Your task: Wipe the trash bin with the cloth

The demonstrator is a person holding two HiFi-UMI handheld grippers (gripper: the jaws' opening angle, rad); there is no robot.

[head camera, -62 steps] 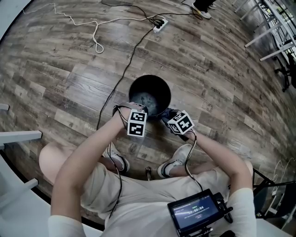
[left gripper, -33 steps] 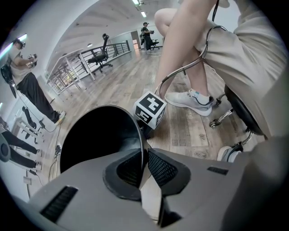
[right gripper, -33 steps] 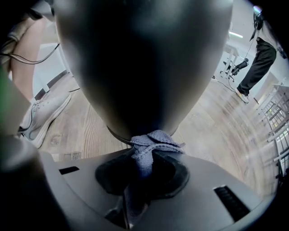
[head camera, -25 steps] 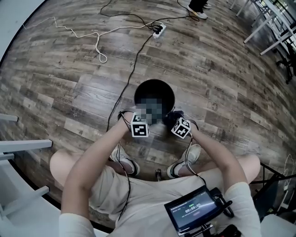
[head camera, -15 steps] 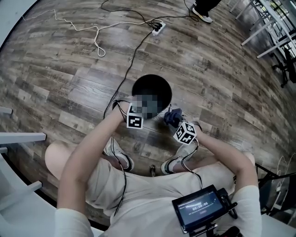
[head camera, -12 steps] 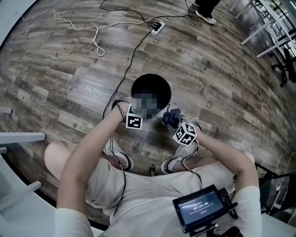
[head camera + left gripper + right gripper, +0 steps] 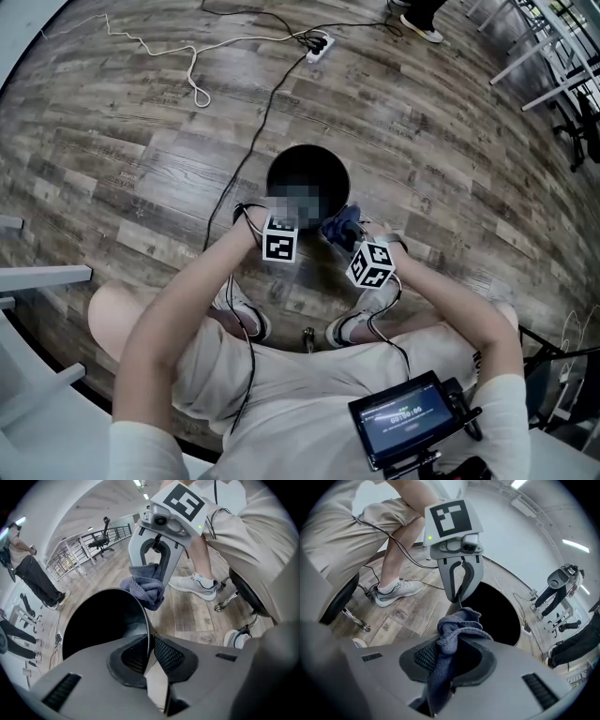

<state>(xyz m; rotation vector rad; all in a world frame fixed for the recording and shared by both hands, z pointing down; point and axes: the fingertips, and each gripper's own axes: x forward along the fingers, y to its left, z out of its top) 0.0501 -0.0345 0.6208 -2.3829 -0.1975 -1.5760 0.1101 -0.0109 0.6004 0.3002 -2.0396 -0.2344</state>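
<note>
A black round trash bin (image 7: 309, 171) stands on the wood floor in front of my feet. My left gripper (image 7: 285, 225) sits at its near rim; in the left gripper view its jaws have just been closing and the left gripper (image 7: 149, 644) now pinches the thin bin wall (image 7: 140, 616). My right gripper (image 7: 347, 239) hovers just right of the bin, shut on a crumpled blue cloth (image 7: 339, 223). In the right gripper view the cloth (image 7: 457, 630) bunches out between the pads of the right gripper (image 7: 450, 651), with the bin opening (image 7: 499, 613) beyond.
A black cable runs from the bin's far side to a power strip (image 7: 319, 42), next to a white cord (image 7: 192, 80). My shoes (image 7: 246, 322) and a stool's castor base (image 7: 234, 606) are close behind. A screen device (image 7: 403, 422) hangs at my waist. Desk legs (image 7: 553, 66) stand far right.
My right gripper has come up with the cloth and rolled, ending beside the bin's right rim. The left gripper has stayed at the near rim.
</note>
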